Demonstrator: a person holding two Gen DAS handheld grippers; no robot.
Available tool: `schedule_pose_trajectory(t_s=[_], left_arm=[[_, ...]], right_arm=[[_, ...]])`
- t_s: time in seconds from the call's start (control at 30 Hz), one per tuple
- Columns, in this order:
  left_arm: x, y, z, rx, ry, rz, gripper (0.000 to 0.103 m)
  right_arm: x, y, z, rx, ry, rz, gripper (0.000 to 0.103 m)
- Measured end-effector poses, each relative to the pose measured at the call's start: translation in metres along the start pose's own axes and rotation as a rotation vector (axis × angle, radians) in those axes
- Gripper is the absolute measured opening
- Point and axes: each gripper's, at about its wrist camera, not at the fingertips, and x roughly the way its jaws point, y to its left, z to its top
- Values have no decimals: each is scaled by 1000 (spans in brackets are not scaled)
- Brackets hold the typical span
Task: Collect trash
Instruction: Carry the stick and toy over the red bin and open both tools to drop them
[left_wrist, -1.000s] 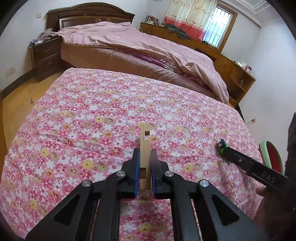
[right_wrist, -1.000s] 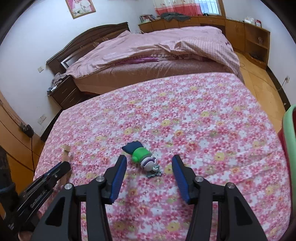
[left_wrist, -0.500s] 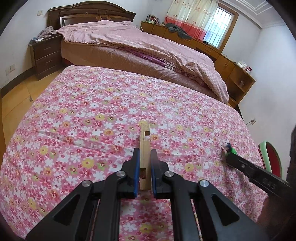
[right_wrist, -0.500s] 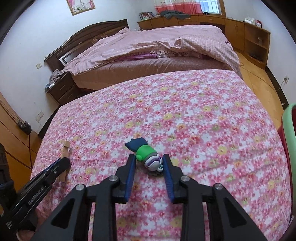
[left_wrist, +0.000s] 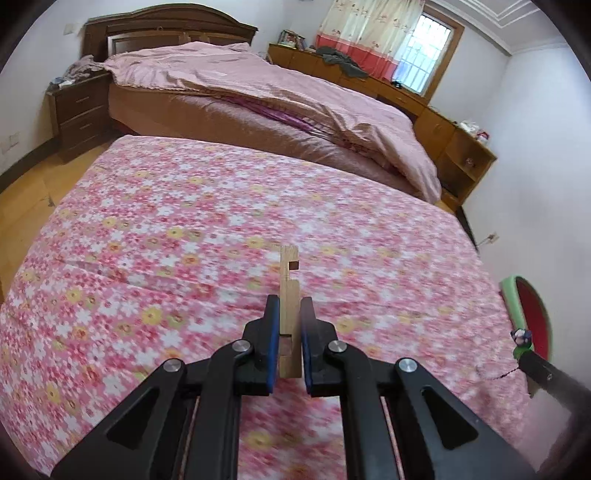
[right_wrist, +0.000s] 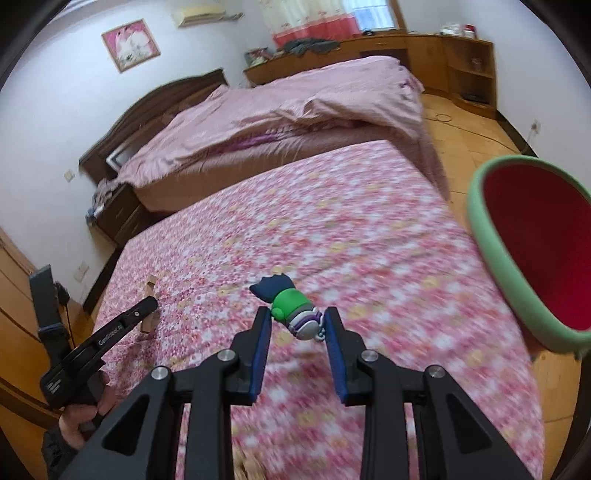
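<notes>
My left gripper (left_wrist: 289, 308) is shut on a notched wooden block (left_wrist: 289, 280) and holds it upright over the pink floral bedspread (left_wrist: 184, 229). My right gripper (right_wrist: 295, 319) is shut on a small rubber figure (right_wrist: 291, 308) with a green body, dark blue end and purple-white head, lifted above the bedspread (right_wrist: 351, 229). A bin with a green rim and red inside (right_wrist: 535, 251) stands close at the right; it also shows in the left wrist view (left_wrist: 532, 314). The left gripper and block appear in the right wrist view (right_wrist: 147, 308); the figure shows in the left view (left_wrist: 521, 341).
A second bed with a pink quilt (left_wrist: 277, 92) stands beyond the floral one. A dark nightstand (left_wrist: 77, 110) is at the far left. Wooden cabinets (left_wrist: 443, 125) run along the window wall. Wooden floor (right_wrist: 472, 147) lies to the right.
My right gripper closed on the rubber figure, lifted it off the bedspread and swung right, bringing the bin close. My left gripper kept hold of the wooden block and rose slightly.
</notes>
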Motion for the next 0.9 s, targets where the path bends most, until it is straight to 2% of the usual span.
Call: schedule_pose_trajectory(t_s=[0.4, 0.53, 0.73, 0.9], left_arm=[[-51, -65, -17, 96, -3, -85, 9], [-67, -97, -22, 151, -7, -106, 9], [-86, -149, -28, 232, 1, -178, 9], [-87, -190, -27, 290, 22, -238, 9]], right_arm=[[-62, -49, -15, 107, -93, 2, 32], [-82, -58, -15, 115, -124, -9, 32], [-116, -78, -8, 130, -189, -39, 32], [-137, -99, -2, 154, -225, -62, 32]])
